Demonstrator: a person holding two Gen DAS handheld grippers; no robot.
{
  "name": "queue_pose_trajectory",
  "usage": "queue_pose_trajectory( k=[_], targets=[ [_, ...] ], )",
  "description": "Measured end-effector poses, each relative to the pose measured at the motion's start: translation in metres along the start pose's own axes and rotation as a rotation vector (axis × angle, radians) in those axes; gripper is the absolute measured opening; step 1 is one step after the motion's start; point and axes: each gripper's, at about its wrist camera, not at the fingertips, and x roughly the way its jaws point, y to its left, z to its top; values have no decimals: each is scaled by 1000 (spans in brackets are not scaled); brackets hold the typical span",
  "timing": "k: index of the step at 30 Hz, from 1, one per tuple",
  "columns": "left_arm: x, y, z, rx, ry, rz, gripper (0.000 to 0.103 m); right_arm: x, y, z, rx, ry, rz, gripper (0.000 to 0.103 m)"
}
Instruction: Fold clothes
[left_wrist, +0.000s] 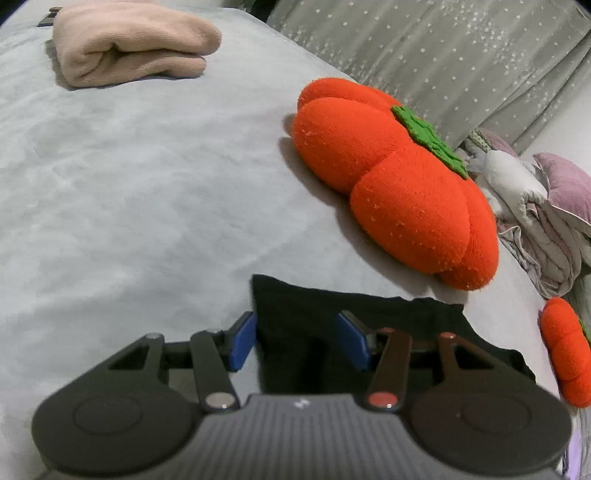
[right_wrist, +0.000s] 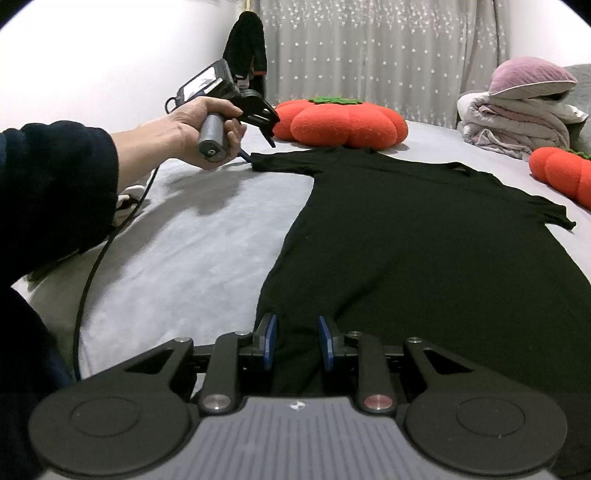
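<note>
A black T-shirt (right_wrist: 406, 236) lies flat on the grey bed sheet (right_wrist: 192, 236), its hem near and its collar far, close to an orange plush pumpkin (right_wrist: 343, 122). The right gripper (right_wrist: 297, 347) is at the near left corner of the hem, its blue fingers apart with the fabric edge between them. The left gripper (left_wrist: 297, 339), held by a hand (right_wrist: 192, 129), is at the far left sleeve, jaws wide, with the sleeve corner between the fingers.
</note>
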Motion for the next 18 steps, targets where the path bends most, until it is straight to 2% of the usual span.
queue_pose_trajectory(
  k=[8, 10, 13, 15, 17, 18],
  targets=[
    [8, -7, -6, 43, -8, 30, 48, 1, 1, 0, 5, 2, 8, 25],
    [9, -8, -6, 54, -10, 40, 44, 1, 1, 1, 2, 2, 8, 25],
    [10, -8, -6, 64, -15, 68, 31, -1, 5, 0, -4, 3, 17, 25],
    [11, -7, -6, 66, -15, 95, 16, -3, 8, 0, -9, 4, 27, 25],
    [11, -5, -4, 63, -13, 114, 7, -5, 11, 0, -14, 5, 36, 25],
    [10, -2, -3, 54, -9, 110, 6, -6, 13, 0, -16, 6, 41, 25]
  ],
)
